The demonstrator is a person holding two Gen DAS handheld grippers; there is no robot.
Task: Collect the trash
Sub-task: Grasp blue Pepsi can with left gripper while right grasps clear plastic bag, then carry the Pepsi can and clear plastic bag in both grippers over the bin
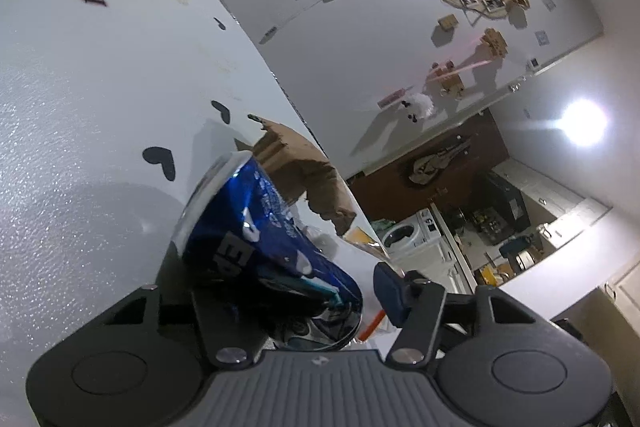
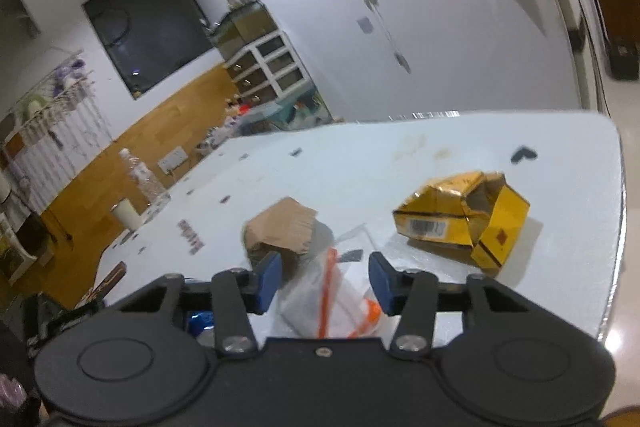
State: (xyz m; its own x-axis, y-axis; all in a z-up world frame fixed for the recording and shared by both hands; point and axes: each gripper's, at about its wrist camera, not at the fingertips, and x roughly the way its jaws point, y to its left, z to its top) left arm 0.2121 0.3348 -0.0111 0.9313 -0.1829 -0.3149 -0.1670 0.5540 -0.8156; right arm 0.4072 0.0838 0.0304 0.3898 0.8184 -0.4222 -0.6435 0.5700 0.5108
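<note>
In the left wrist view my left gripper point(image 1: 320, 279) has a blue drink can point(image 1: 264, 239) lying tilted between its jaws over the white table point(image 1: 80, 107); the right finger point(image 1: 390, 291) stands apart from the can, the left finger is hidden behind it. A torn brown cardboard piece point(image 1: 304, 167) lies just beyond the can. In the right wrist view my right gripper point(image 2: 322, 279) is open above a clear plastic bag with orange stripes point(image 2: 332, 291). The brown cardboard point(image 2: 280, 227) lies just ahead of its left finger. A crushed yellow carton point(image 2: 464, 219) lies to the right.
The white table point(image 2: 360, 163) has black heart marks and a rounded right edge point(image 2: 618, 227). A clear plastic bottle point(image 2: 144, 179) and a white cup point(image 2: 126, 213) stand at its far left. Shelves and a dark screen line the wall behind.
</note>
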